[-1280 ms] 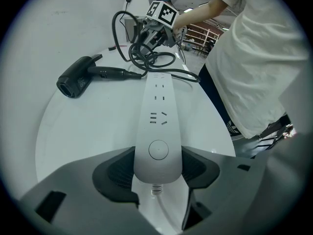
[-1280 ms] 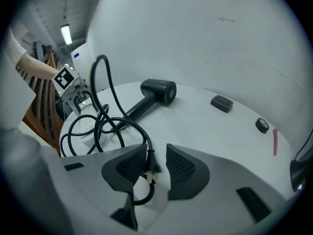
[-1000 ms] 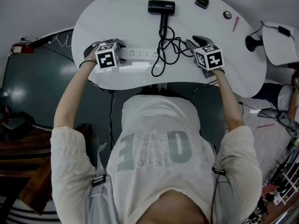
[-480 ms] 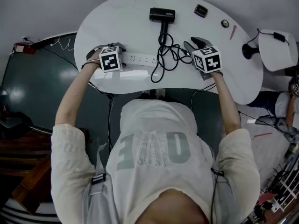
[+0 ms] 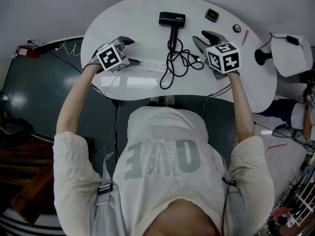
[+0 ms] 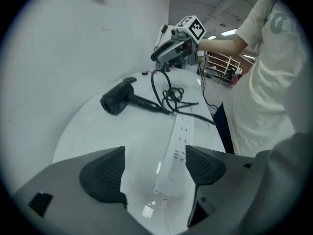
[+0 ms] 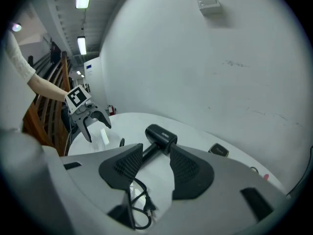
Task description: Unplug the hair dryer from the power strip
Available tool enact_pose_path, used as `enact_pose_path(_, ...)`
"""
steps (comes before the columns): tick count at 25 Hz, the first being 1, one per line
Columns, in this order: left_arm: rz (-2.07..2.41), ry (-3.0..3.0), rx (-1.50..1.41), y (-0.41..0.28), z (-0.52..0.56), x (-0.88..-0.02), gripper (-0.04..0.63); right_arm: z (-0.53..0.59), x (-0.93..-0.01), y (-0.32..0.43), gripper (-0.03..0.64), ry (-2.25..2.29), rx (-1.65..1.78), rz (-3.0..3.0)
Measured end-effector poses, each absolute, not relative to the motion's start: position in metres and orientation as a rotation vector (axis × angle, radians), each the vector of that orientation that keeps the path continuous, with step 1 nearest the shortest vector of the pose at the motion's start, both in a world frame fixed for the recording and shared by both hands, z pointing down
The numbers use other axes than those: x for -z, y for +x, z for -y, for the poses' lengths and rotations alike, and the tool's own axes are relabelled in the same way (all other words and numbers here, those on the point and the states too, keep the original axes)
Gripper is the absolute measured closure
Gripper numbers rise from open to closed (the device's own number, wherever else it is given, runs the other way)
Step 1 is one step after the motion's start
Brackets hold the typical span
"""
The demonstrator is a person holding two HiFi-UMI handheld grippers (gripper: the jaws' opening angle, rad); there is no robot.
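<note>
A black hair dryer (image 5: 172, 19) lies at the far side of the white table (image 5: 123, 18), and its black cord (image 5: 178, 58) coils toward the near edge. The cord's plug (image 7: 146, 207) lies loose on the table under my right gripper. A white power strip (image 5: 147, 63) lies left of the coil. My left gripper (image 5: 129, 50) hangs above the strip's left end; its jaws are opening and the strip (image 6: 178, 155) lies below the gap, untouched. My right gripper (image 5: 205, 37) hangs above the coil's right side; its jaws are opening with nothing in them, and they point toward the dryer (image 7: 159, 136).
A small black device (image 5: 212, 14), a round object (image 5: 236, 27) and a pink pen (image 5: 245, 36) lie at the table's far right. A white lamp head (image 5: 290, 45) on a black base (image 5: 260, 55) stands past the right edge. My torso is at the near edge.
Both grippers have lifted off the table and their jaws have widened. The left one has let go of the power strip's end, and the right one has come up off the cord.
</note>
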State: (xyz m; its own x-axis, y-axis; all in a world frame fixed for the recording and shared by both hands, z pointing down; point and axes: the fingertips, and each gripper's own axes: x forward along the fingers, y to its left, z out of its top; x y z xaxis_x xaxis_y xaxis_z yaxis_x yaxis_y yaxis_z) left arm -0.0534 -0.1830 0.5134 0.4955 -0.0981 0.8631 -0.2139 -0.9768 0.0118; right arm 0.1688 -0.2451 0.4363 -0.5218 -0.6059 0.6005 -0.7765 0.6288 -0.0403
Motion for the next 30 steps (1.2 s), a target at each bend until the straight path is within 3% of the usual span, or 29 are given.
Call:
enact_pose_path(6, 0.563, 2.873, -1.1, -0.012, 0.232, -0.408, 0.215, 0.27, -0.338, 0.152, 0.451, 1.212, -0.22, 2.447)
enact_pose_path(12, 0.937, 3.118, -0.504, 0.021, 0.238, -0.273, 0.24, 0.263, -0.219, 0.141, 0.451, 1.47, -0.084, 2.68)
enact_pose_path(13, 1.051, 3.136, -0.386, 0.021, 0.236, -0.25, 0.315, 0.256, -0.202, 0.139, 0.453, 1.505, -0.066, 2.731)
enact_pose_path(15, 1.291, 3.126, -0.072, 0.015, 0.228, -0.204, 0.55, 0.241, -0.174, 0.138, 0.484, 1.577, -0.009, 2.812)
enact_pose_path(16, 1.39, 3.087, 0.08, 0.011, 0.222, -0.185, 0.581, 0.233, -0.165, 0.138, 0.527, 1.618, 0.032, 2.828)
enact_pose_path(20, 1.733, 2.823, 0.374, -0.012, 0.19, -0.158, 0.583, 0.204, -0.154, 0.14, 0.565, 1.798, 0.156, 2.772)
enact_pose_path(30, 1.885, 2.671, 0.261, -0.018, 0.163, -0.184, 0.583, 0.151, -0.191, 0.125, 0.595, 1.868, 0.088, 2.691)
